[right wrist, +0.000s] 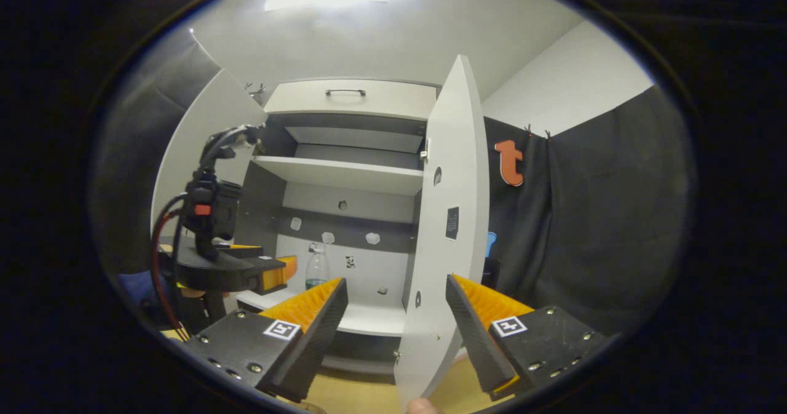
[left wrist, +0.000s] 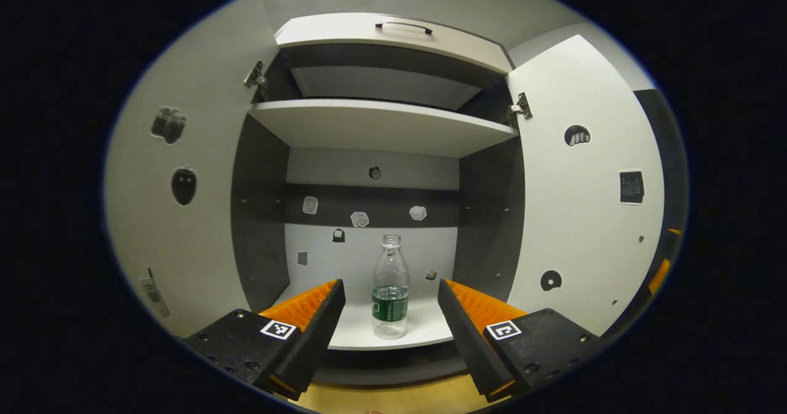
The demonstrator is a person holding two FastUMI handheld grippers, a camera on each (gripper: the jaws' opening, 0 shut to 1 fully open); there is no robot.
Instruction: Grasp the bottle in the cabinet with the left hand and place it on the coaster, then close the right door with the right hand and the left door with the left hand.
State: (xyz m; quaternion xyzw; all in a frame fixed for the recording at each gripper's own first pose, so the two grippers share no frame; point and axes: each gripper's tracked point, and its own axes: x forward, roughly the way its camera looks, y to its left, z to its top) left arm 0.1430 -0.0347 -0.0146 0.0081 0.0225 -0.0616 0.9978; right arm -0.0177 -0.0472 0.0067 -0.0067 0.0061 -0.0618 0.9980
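Clear plastic bottle point(left wrist: 390, 288) stands on the cabinet's bottom shelf point(left wrist: 356, 331), not grabbed yet. Left gripper point(left wrist: 388, 315) fingers are spread wide before it. Right gripper point(right wrist: 396, 315) is spread too. Both doors hang open.

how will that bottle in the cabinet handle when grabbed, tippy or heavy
The bottle is probably light: clear plastic, and it looks mostly empty. It stands tall and narrow, so a nudge from one side may tip it. Its smooth round wall could dent or slip under a hard squeeze.
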